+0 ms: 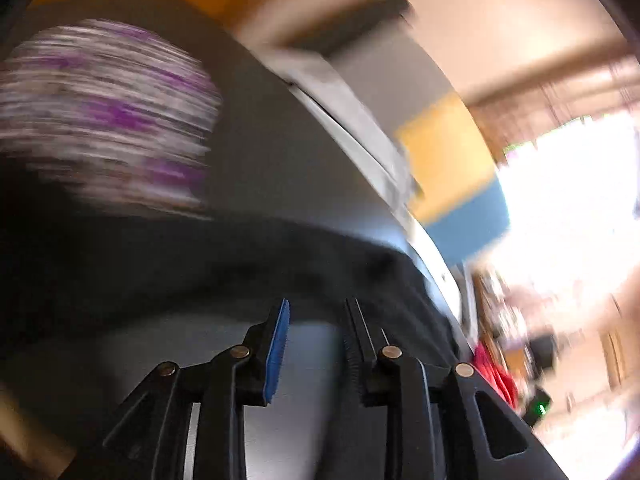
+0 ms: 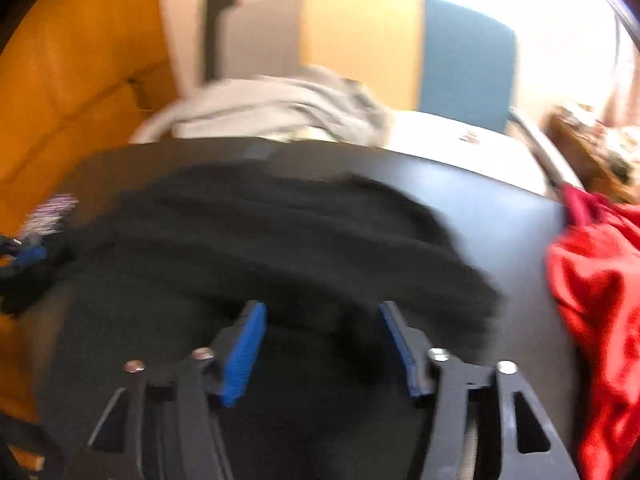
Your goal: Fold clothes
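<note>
A black garment [image 2: 280, 236] lies bunched across a dark table [image 2: 520, 232]. It also shows in the left wrist view [image 1: 160, 264], blurred. My right gripper [image 2: 320, 312] is open, its blue-padded fingers [image 2: 244, 356] just short of the garment's near edge, holding nothing. My left gripper [image 1: 316, 308] is open and empty, its fingers [image 1: 276, 352] above the dark table [image 1: 280, 160] near the garment's edge. The left gripper also appears at the left edge of the right wrist view [image 2: 28, 256].
A white and purple patterned cloth [image 1: 104, 116] lies on the table's far left. A red garment [image 2: 600, 280] hangs at the right edge. A grey garment [image 2: 288, 108] lies behind the table. An orange sofa [image 2: 72, 92] stands at the left.
</note>
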A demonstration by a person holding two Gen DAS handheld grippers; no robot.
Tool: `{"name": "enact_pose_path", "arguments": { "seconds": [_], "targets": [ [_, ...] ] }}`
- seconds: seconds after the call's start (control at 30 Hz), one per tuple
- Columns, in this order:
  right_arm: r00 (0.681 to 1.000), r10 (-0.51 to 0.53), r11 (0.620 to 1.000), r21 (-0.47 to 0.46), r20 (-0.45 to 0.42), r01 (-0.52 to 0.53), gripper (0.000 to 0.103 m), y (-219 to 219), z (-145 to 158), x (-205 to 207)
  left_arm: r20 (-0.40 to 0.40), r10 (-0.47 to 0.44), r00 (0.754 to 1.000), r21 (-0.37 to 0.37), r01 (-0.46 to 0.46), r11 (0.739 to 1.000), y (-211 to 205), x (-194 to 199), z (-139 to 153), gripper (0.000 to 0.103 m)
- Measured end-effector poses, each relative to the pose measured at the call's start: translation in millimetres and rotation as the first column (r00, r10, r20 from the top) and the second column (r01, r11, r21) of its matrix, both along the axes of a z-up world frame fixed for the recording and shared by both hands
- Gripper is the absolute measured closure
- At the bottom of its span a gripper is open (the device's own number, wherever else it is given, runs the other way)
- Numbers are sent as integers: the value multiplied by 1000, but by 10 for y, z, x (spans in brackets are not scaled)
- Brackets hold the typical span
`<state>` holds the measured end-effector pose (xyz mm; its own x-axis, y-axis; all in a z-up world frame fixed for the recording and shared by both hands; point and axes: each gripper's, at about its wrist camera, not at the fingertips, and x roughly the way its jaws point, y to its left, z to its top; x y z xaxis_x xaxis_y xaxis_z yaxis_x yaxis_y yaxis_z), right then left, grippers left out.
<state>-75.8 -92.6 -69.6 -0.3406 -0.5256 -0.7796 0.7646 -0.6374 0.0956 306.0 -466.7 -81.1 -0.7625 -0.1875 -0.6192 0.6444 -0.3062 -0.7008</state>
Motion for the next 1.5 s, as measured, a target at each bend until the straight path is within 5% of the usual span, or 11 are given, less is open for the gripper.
{"name": "enact_pose_path", "arguments": {
  "seconds": [0.17, 0.27, 0.37, 0.57, 0.73, 0.83, 0.93, 0.97, 1.13, 1.3, 1.5],
  "targets": [
    [987, 153, 985, -84, 58, -148, 40, -429, -21, 629, -27, 292, 956, 119, -287, 951, -139, 1396, -87, 64],
    [973, 205, 978, -66, 103, -199, 40, -579, -205, 916, -62, 357, 932, 222, -335, 915, -298, 1797, -259, 51],
    [968, 209, 978, -51, 137, -204, 40, -695, -349, 922, -90, 394, 915, 317, -348, 882, -393, 1868, -470, 35],
    [969, 190, 982, -4, 159, -191, 35, -813, -464, 951, -83, 368, 926, 374, -313, 873, -397, 1609, -640, 34],
    [971, 182, 983, -3, 156, -184, 34, -838, -550, 918, -41, 427, 903, 362, -385, 849, -455, 1516, -708, 36],
    [970, 198, 980, -1, 140, -199, 28, -835, -572, 967, -46, 470, 882, 370, -422, 828, -432, 1542, -718, 48],
    [970, 217, 976, 2, 112, -219, 17, -863, -602, 1038, -36, 495, 868, 367, -449, 814, -396, 1571, -739, 88],
    [970, 223, 975, 2, 101, -224, 15, -873, -616, 1063, -33, 501, 865, 363, -457, 812, -384, 1579, -740, 90],
    [962, 273, 960, 58, 5, -273, 3, -952, -689, 1249, -73, 498, 864, 224, -473, 852, -325, 1552, -409, 97],
    [958, 287, 957, 51, 4, -287, 0, -954, -705, 1250, -149, 394, 907, 64, -389, 919, -396, 1304, 146, 97],
    [958, 287, 957, 36, 2, -287, 0, -953, -712, 1221, -197, 227, 954, -38, -238, 970, -360, 636, 600, 97]
  ]
}}
